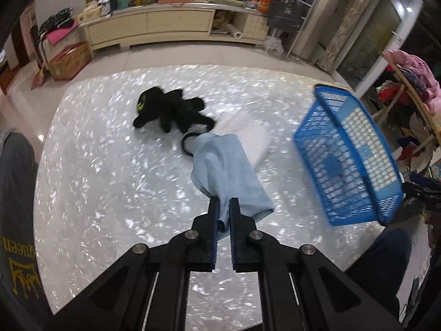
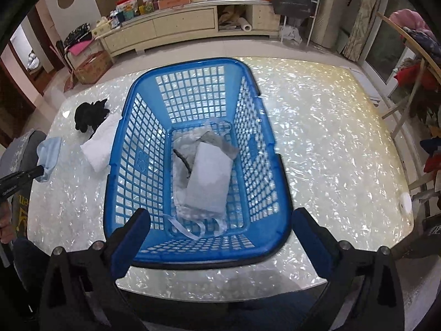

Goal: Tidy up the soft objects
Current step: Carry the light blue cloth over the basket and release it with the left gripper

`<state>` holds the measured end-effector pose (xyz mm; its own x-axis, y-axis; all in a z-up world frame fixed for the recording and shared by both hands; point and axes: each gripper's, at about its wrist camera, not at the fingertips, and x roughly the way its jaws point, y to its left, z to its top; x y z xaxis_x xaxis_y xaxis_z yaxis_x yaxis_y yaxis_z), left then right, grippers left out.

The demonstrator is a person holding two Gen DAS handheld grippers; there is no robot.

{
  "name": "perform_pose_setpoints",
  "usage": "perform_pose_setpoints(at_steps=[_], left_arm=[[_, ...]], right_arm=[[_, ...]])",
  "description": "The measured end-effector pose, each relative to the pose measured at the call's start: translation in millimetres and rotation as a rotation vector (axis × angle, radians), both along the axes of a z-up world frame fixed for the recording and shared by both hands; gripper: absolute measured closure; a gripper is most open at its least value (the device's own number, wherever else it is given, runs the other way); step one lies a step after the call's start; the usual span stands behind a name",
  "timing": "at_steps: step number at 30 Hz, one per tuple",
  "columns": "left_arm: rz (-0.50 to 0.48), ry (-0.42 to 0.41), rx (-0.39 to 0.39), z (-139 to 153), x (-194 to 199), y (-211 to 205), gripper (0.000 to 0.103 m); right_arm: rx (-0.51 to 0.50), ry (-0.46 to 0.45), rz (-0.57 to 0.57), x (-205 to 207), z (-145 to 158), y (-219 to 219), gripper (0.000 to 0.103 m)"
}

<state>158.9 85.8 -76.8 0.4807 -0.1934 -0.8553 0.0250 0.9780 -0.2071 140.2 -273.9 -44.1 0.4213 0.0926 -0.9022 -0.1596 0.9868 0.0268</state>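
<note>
My left gripper (image 1: 223, 207) is shut on a light blue cloth (image 1: 223, 165), which hangs forward above the table; the cloth also shows at the left of the right wrist view (image 2: 49, 154). Behind it lie a white folded cloth (image 1: 253, 135) and a black plush toy (image 1: 171, 107), both also seen in the right wrist view: the cloth (image 2: 100, 143), the toy (image 2: 89, 115). A blue plastic basket (image 2: 198, 251) stands in front of my right gripper (image 2: 220, 226), which is open and straddles its near rim. Inside lie a white folded cloth (image 2: 209, 176) and a grey-white mesh piece (image 2: 217, 138).
The shiny white table (image 2: 330, 151) carries everything. A small white disc (image 2: 405, 201) sits near its right edge. A cream cabinet (image 1: 154, 24) with clutter stands across the floor. Clothes racks (image 1: 413, 88) are at the right. A person's dark-clothed body (image 1: 16, 193) is at the left.
</note>
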Motion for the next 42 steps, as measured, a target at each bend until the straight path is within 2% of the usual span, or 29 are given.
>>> perform_pose_setpoints(at_steps=[6,12,18,28,42], left_arm=[[-0.06,-0.031,-0.012,29.7,-3.3,-34.2,0.097],[-0.152,-0.066,-0.027,59.5,1.2,-81.7,0.097],[-0.248,-0.08,-0.024,75.9,10.5,-133.1,0.097],[-0.362,-0.05,-0.011,67.5,38.4,-191.7,0.097],[-0.415,0.021,0.071,31.1,93.7,-238.7,0.097]], right_arm=[[-0.055,-0.066,-0.049,-6.7,-2.8,-17.6,0.001],[-0.024,-0.069,-0.08,-7.7,-11.5,-34.0,0.001],[0.007,-0.059,-0.095,-0.2,-20.2,-44.4,0.001],[0.031,-0.061,-0.089,6.8,-21.9,-49.9,0.001],[0.005,-0.09,-0.083,19.3,-30.8,-50.4,0.001]])
